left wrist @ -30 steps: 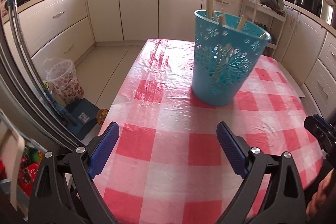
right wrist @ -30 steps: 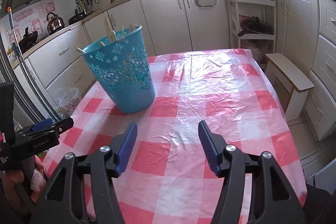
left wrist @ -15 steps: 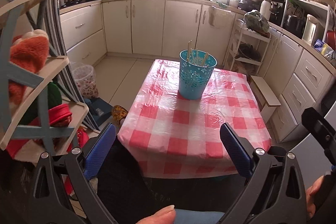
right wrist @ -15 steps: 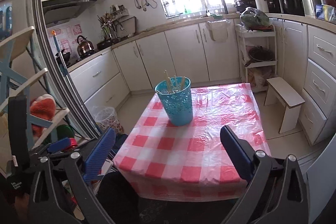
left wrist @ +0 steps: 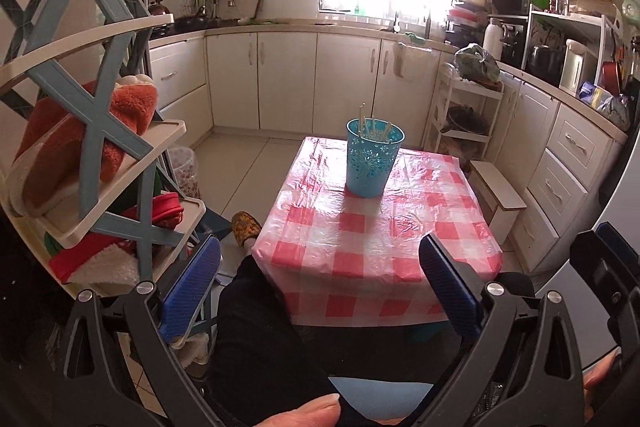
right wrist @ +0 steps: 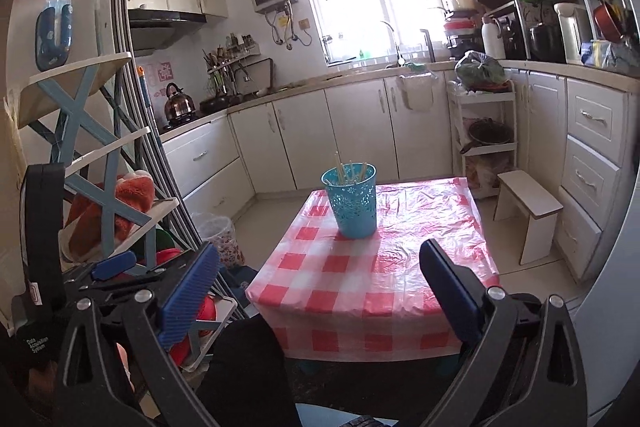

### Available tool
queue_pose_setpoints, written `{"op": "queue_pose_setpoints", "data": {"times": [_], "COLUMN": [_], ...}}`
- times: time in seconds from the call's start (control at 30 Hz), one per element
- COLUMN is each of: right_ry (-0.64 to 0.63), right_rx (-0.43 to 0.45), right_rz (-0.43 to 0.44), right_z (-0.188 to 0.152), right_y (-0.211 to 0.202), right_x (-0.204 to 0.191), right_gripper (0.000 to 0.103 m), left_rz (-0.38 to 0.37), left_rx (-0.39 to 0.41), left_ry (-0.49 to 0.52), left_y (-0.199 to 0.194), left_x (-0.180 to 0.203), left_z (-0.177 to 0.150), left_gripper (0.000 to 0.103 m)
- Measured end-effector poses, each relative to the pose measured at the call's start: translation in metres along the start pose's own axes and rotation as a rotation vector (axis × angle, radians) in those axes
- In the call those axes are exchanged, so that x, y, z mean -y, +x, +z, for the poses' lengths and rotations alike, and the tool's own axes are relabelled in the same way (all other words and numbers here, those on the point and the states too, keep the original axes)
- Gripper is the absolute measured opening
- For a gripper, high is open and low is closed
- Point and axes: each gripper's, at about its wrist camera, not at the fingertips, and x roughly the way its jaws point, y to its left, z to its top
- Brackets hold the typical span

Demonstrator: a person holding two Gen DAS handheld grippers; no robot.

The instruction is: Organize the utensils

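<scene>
Blue perforated basket [left wrist: 373,162] standing upright toward the far end of the checked bench [left wrist: 376,251], thin pale sticks [left wrist: 374,131], seemingly chopsticks, poking above its rim. Left gripper [left wrist: 320,285] and right gripper [right wrist: 318,291] both spread wide, holding nothing, well back from the bench. Probably light, stiff, slim and smooth: apt to roll or slip, best pinched mid-shaft across the width. Basket likely thin plastic, light, prone to tip if nudged near the rim.
</scene>
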Motion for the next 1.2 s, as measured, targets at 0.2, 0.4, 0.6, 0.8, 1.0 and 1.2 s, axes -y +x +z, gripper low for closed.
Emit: {"op": "queue_pose_setpoints", "data": {"times": [0.2, 0.4, 0.6, 0.8, 1.0, 1.2], "right_ry": [-0.012, -0.033, -0.036, -0.037, -0.031, -0.022], "right_rx": [0.002, -0.010, -0.032, -0.045, -0.051, -0.039], "right_rz": [0.006, 0.007, -0.004, -0.002, 0.005, 0.005], "right_z": [-0.004, -0.010, -0.012, -0.013, -0.016, -0.015], "right_y": [-0.007, -0.010, -0.005, -0.003, -0.002, -0.006], "right_x": [-0.005, -0.011, -0.012, -0.012, -0.013, -0.011], "right_gripper": [0.096, 0.096, 0.096, 0.096, 0.096, 0.096], "left_rz": [0.028, 0.032, 0.009, 0.059, 0.080, 0.077], "left_rx": [0.003, 0.005, -0.002, 0.000, -0.008, -0.009], "left_ry": [-0.029, -0.024, -0.015, -0.040, -0.035, -0.021], "left_y": [-0.006, -0.009, -0.009, -0.007, -0.004, -0.005], "left_x": [-0.007, -0.008, -0.007, -0.011, -0.012, -0.008], "left_z": [-0.007, -0.011, -0.013, -0.014, -0.015, -0.016], "left_gripper": [0.095, 0.095, 0.095, 0.095, 0.095, 0.095]}}
